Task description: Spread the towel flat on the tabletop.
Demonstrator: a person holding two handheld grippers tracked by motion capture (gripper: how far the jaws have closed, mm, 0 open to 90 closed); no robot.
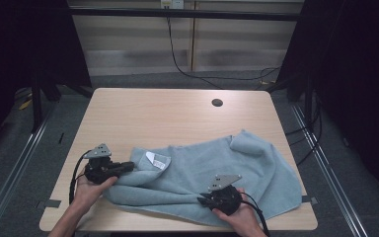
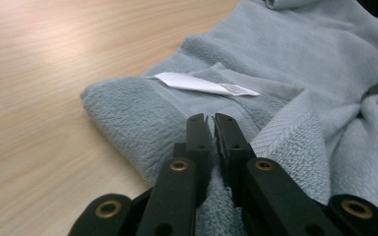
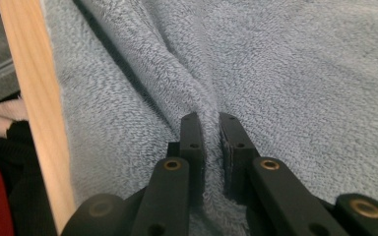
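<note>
Between the black jaws of the left gripper (image 2: 212, 120) sits a pinched ridge of the soft grey-blue terry towel (image 1: 212, 173); the jaws stand nearly together, clamped on the cloth near its left corner. Just beyond those jaw tips lies a white rectangular care label (image 2: 202, 83), flat on the folded hem. To the left of the jaws the pale wood-grain table (image 2: 54, 73) shows bare.

Between the jaws of the right gripper (image 3: 210, 123) a second fold of the same towel rises as a narrow crest; these jaws stand a little apart but pressed on the pile, so they too grip the cloth. Left of that pair runs the table's near edge, with the towel reaching almost to it.

Seen from the high view, the towel lies crumpled across the near half of the table, its far right corner turned over on itself, the left gripper (image 1: 121, 168) at its left end and the right gripper (image 1: 205, 199) on its near edge.

Judged from its loose folds and thick pile, the towel is light, limp and not slippery; it will sag and drag between two holds rather than keep shape. Best holds are probably the hemmed edge and corners, where the doubled cloth gives the jaws more to bite
</note>
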